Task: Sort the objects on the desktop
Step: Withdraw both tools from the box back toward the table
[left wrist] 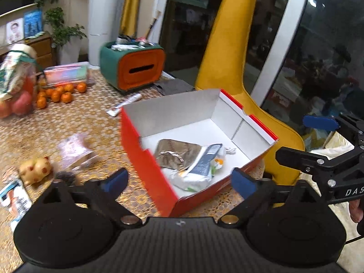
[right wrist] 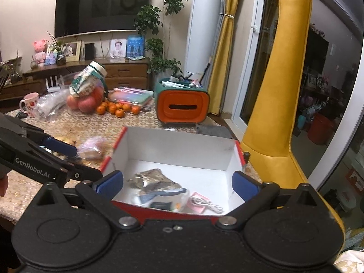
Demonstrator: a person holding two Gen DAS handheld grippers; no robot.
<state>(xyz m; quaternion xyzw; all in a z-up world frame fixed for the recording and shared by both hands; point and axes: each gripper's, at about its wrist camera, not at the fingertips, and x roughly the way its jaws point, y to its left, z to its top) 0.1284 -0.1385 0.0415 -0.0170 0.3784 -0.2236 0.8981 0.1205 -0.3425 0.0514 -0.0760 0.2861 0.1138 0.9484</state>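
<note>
A red shoebox (left wrist: 141,159) with a white inside (right wrist: 177,145) stands open on the patterned table. In it lie a silver foil packet (left wrist: 175,152) (right wrist: 154,178), a blue-and-white pouch (left wrist: 204,163) and a white cable (right wrist: 209,206). My left gripper (left wrist: 180,180) is open above the box's near left corner, nothing between its fingers. My right gripper (right wrist: 177,183) is open over the box's near edge, also empty. Each shows in the other's view: right gripper (left wrist: 307,140), left gripper (right wrist: 75,159). Left of the box lie a pink wrapped packet (left wrist: 75,152), a toy pig (left wrist: 36,169) and a tube (left wrist: 124,103).
A green-and-orange organiser (left wrist: 134,68) (right wrist: 182,102) stands behind the box. Oranges (left wrist: 59,93), a bag of apples (right wrist: 84,103), a stack of plastic cases (right wrist: 134,97) and a pink mug (right wrist: 28,105) fill the far left. A yellow chair (left wrist: 227,56) rises at the table's right edge.
</note>
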